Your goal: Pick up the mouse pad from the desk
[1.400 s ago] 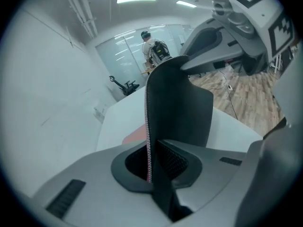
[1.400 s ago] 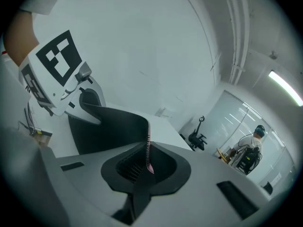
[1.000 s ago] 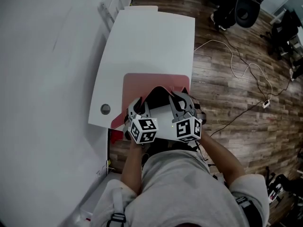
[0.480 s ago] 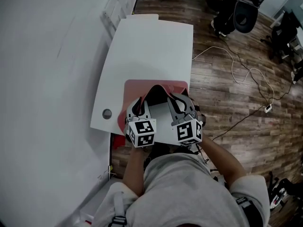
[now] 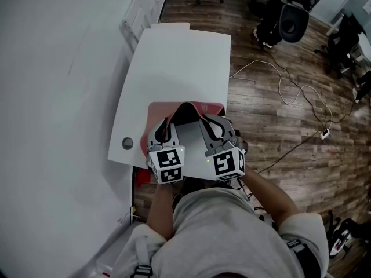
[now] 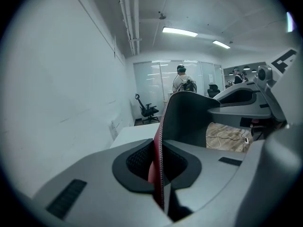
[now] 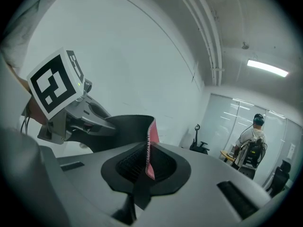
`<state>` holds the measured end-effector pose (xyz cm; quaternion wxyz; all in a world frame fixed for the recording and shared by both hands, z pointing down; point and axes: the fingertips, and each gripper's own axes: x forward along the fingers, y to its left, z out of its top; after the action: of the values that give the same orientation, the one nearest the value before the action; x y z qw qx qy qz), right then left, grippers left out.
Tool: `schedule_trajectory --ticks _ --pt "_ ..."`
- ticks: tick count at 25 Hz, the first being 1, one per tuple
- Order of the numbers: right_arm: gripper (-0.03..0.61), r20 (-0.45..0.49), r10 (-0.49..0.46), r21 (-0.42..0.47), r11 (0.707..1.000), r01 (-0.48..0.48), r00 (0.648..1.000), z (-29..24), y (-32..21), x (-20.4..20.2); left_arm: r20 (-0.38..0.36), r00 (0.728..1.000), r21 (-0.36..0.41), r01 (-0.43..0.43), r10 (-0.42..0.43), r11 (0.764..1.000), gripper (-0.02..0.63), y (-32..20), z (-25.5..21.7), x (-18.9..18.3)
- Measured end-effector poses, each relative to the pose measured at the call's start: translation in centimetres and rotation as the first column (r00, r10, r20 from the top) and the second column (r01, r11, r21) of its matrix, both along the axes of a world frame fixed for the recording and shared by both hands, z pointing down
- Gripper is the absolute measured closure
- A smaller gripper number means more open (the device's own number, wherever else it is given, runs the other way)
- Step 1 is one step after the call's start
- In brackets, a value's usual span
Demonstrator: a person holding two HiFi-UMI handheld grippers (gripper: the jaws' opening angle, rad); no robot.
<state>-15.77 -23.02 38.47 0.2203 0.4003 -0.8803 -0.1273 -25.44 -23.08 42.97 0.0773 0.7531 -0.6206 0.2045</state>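
Two grippers are each clamped on the near edge of the mouse pad [image 5: 157, 112], one on either side. In the left gripper view, the left gripper [image 6: 159, 167] has its jaws almost together, and the thin stitched edge of the mouse pad [image 6: 189, 122] runs straight up between the dark ribbed pads. Its pink face is turned to the left and its black underside to the right. In the right gripper view, the right gripper [image 7: 144, 163] is just as narrow. It pinches a corner of the mouse pad [image 7: 124, 126], with the pink strip and white stitching caught between the pads and the black underside curling away to the left.

From the head view, the left gripper [image 5: 166, 125] and the right gripper [image 5: 207, 122] sit side by side over the near end of the white desk [image 5: 174, 62]. The pad bends up between them into an arch, so its dark underside faces the camera. Pink shows at the pad's left side and along its far edge, over the desk's near right corner. Whether that far edge touches the desk cannot be told. A round grommet [image 5: 127, 143] sits in the desk just left of the pad. Cables [image 5: 290, 91] trail across the wooden floor [image 5: 278, 132] to the right.
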Motion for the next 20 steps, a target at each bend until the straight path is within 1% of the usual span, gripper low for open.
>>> schedule_trajectory --ticks 2,8,15,20 --pt "0.528 0.015 0.002 0.006 1.000 -0.002 1.000 -0.5 -0.1 0.2 0.001 1.000 0.025 -0.008 0.007 1.000 0.586 -0.4 -1.3 0.3" --pt "0.528 0.066 0.013 0.027 1.000 -0.015 0.998 -2.7 -0.7 0.6 -0.030 1.000 0.089 -0.007 0.010 0.996 0.586 -1.2 -4.0 0.8" --pt "0.528 0.148 0.022 0.053 0.998 -0.030 0.989 -5.4 -1.7 1.5 -0.029 0.999 0.155 -0.025 0.030 0.988 0.586 -2.6 -7.4 1.9" --pt "0.528 0.198 0.039 0.073 0.996 -0.055 0.979 -7.4 -2.1 2.4 -0.060 0.998 0.198 -0.019 0.032 0.980 0.586 -2.7 -9.4 2.3"
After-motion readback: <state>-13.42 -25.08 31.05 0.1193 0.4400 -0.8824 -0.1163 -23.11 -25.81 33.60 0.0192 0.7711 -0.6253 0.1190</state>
